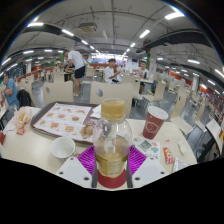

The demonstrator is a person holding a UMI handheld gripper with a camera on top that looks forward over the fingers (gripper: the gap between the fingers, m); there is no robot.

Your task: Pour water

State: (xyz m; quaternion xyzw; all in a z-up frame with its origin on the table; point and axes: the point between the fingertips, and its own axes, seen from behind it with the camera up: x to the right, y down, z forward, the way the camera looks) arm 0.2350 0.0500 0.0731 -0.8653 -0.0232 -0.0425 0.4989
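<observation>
The tool (112,160) grips a clear glass carafe of amber liquid (112,148) above the tabletop (30,148); tilting hastily risks spilling beside the red paper cup (154,122).

The gripper (112,160) has two pale grey fingers (76,168), each bearing a magenta pad (87,156) inside.

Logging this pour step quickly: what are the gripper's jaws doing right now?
Gripper: jaws closed on the clear glass bottle with a red cap, both pink pads pressing its sides; the bottle holds amber liquid.
</observation>
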